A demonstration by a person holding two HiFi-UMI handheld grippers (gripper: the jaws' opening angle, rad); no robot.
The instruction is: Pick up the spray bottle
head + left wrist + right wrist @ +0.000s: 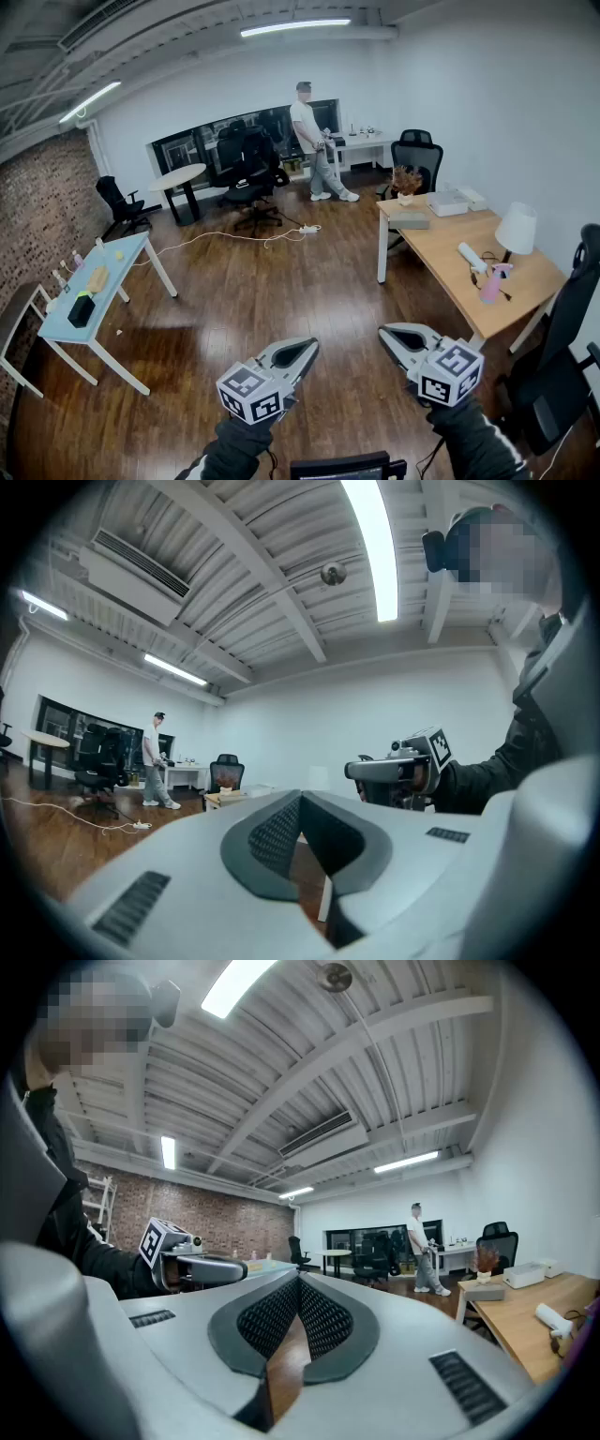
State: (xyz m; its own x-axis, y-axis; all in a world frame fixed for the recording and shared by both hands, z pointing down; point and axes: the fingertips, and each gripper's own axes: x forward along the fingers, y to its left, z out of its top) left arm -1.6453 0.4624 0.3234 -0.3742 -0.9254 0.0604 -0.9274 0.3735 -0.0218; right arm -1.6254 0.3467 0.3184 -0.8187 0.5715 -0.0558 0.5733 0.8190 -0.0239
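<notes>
A pink spray bottle [490, 284] with a white head stands on the wooden desk [441, 246] at the right, near that desk's front end. Both grippers hang level over the wooden floor at the bottom of the head view, far short of the bottle. My left gripper [309, 346] [300, 799] has its jaws together at the tips with nothing between them. My right gripper [385, 333] [298, 1280] is shut and empty too. Each gripper view shows the other gripper beside it: the right gripper [392, 770], the left gripper [201, 1268].
On the desk also stand a white lamp [516, 228], a white cylinder [472, 257], boxes and a potted plant [406, 180]. A black chair [559, 375] sits at the near right. A light blue table [105, 281] stands left. A person [314, 141] stands far back; a cable [234, 234] lies on the floor.
</notes>
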